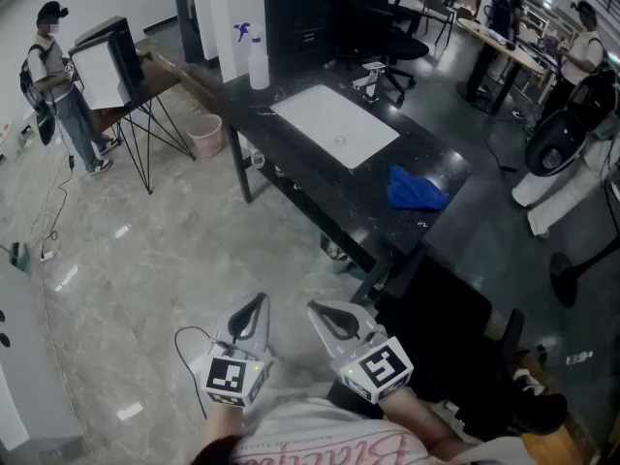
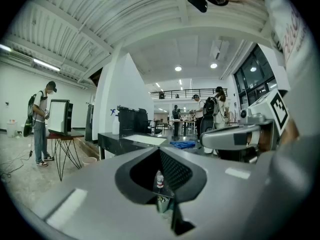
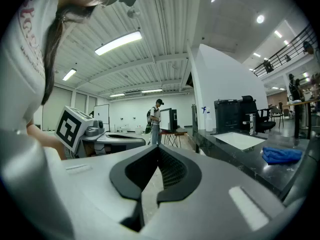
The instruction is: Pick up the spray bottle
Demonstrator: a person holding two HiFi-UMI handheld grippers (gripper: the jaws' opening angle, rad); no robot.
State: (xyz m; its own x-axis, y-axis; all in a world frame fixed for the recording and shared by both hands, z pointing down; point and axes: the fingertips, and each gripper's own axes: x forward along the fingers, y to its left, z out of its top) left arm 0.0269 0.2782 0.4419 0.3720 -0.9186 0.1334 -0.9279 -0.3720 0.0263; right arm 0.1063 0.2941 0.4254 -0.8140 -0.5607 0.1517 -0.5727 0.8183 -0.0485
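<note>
While neither tool has neared the surface (image 1: 320, 177), entries run from the white mat (image 1: 334, 124) as landmark.

Spray bottle (image 1: 258, 64): white with a blue trigger head, upright, long axis vertical, beyond the mat's far-left corner, at the surface's far end.

Blue cloth (image 1: 417, 188): crumpled, on the mat's near-right side.

Left hand-held gripper (image 1: 260, 300): jaws pressed together, nothing between them, over the floor, well short of the mat's near edge.

Right hand-held gripper (image 1: 315, 308): jaws likewise together and empty, just beside the left.

Relation: the bottle lies well ahead, past the mat. The left tool seems marginally nearer, lined up more directly beneath it.
</note>
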